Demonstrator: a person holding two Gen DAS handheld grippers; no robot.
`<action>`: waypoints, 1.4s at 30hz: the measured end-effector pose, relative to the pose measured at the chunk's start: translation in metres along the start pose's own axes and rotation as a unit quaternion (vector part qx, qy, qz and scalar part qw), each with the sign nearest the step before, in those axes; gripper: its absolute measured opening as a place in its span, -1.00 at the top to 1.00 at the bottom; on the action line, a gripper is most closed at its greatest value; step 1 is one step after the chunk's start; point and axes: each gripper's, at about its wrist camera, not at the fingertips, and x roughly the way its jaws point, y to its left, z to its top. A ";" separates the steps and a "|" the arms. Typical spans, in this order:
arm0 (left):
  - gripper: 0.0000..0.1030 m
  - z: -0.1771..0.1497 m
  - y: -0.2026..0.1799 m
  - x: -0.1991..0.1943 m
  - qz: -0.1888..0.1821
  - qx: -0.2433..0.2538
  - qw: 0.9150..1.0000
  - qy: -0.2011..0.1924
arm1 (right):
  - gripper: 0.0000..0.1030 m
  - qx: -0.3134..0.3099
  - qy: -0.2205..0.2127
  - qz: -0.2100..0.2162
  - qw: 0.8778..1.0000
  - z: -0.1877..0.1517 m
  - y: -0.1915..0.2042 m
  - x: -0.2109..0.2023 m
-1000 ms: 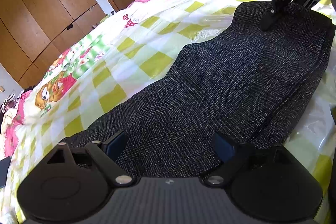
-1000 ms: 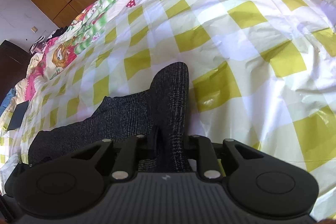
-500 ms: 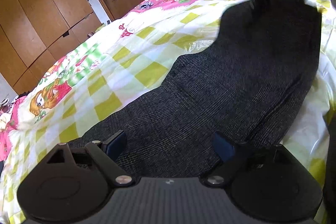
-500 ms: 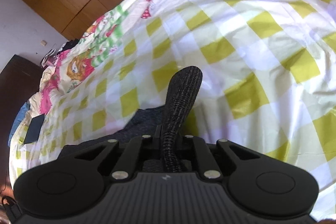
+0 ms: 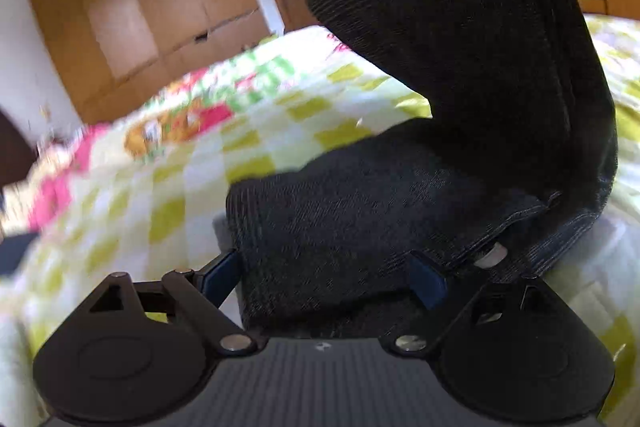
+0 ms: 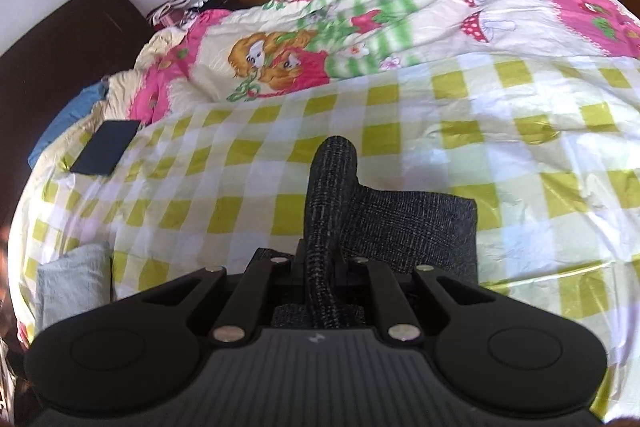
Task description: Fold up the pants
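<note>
My right gripper is clamped on the pants, lifting one end off the bed to fold it over; my left gripper stands apart, fabric between its fingers

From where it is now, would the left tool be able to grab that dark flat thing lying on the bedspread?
Probably not directly: the pants fill the left tool's open jaws, and the dark flat thing lies apart on the bedspread.
</note>
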 end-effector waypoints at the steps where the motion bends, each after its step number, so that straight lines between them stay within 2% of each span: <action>1: -0.96 -0.002 0.005 0.001 -0.009 -0.009 1.000 0.000 | 0.75 -0.002 0.012 -0.009 1.000 -0.004 0.010 0.013; 4: -0.96 -0.006 0.018 0.000 -0.032 -0.033 0.999 0.000 | 0.60 -0.022 0.045 -0.025 0.998 -0.021 0.030 0.047; 8: -0.97 -0.015 0.026 0.000 -0.048 -0.047 0.998 0.007 | 0.59 -0.034 0.091 -0.016 0.995 -0.042 0.049 0.071; 11: -0.98 -0.018 0.026 -0.002 -0.047 -0.045 0.998 0.008 | 0.54 -0.080 0.086 -0.021 0.993 -0.050 0.064 0.067; 13: -0.98 -0.020 0.027 -0.007 -0.043 -0.045 0.998 0.007 | 0.54 -0.066 0.071 -0.001 0.995 -0.045 0.058 0.059; 17: -0.97 -0.028 0.035 -0.021 -0.038 -0.068 0.997 0.012 | 0.38 -0.039 0.055 -0.009 0.998 -0.033 0.042 0.056; 20: -0.97 -0.027 0.044 -0.047 -0.006 -0.086 0.996 -0.001 | 0.32 -0.033 0.055 -0.001 0.998 -0.031 0.039 0.059; 22: -0.97 -0.023 0.049 -0.068 -0.001 -0.113 0.993 -0.016 | 0.14 -0.047 0.057 -0.001 0.997 -0.031 0.044 0.065; 23: -0.97 -0.020 0.051 -0.076 -0.011 -0.131 0.991 -0.023 | 0.11 -0.056 0.061 -0.005 0.997 -0.030 0.047 0.069; 26: -0.97 -0.008 0.054 -0.083 -0.072 -0.168 0.982 -0.037 | 0.11 -0.088 0.075 -0.028 0.993 -0.028 0.051 0.082; 28: -0.97 0.000 0.046 -0.072 -0.090 -0.169 0.981 -0.028 | 0.11 -0.096 0.089 -0.035 0.991 -0.025 0.051 0.089; 30: -0.97 0.005 0.034 -0.054 -0.097 -0.158 0.983 -0.002 | 0.06 -0.110 0.096 -0.041 0.988 -0.022 0.051 0.094; 32: -0.89 0.005 0.024 -0.037 -0.100 -0.150 0.983 0.033 | 0.07 -0.122 0.098 -0.049 0.986 -0.019 0.049 0.099; 33: -0.76 0.004 0.019 -0.031 -0.096 -0.147 0.983 0.044 | 0.11 -0.118 0.103 -0.043 0.987 -0.017 0.045 0.102; 34: -0.62 0.003 0.016 -0.029 -0.097 -0.143 0.984 0.052 | 0.29 -0.111 0.108 -0.034 0.987 -0.016 0.041 0.104; 35: -0.58 0.002 0.015 -0.028 -0.099 -0.143 0.983 0.055 | 0.40 -0.104 0.112 -0.026 0.988 -0.015 0.036 0.106; 36: -0.42 0.002 0.014 -0.028 -0.099 -0.146 0.983 0.055 | 0.58 -0.094 0.117 -0.017 0.989 -0.014 0.032 0.107; 37: -0.18 0.002 0.014 -0.029 -0.105 -0.148 0.982 0.053 | 0.72 -0.085 0.119 -0.007 0.989 -0.013 0.028 0.106; 39: 0.01 0.005 0.015 -0.034 -0.107 -0.153 0.981 0.048 | 0.81 -0.085 0.112 0.006 0.990 -0.013 0.025 0.096; 42: 0.23 0.010 0.012 -0.040 -0.107 -0.147 0.983 0.034 | 0.85 -0.078 0.091 0.022 0.993 -0.008 0.016 0.071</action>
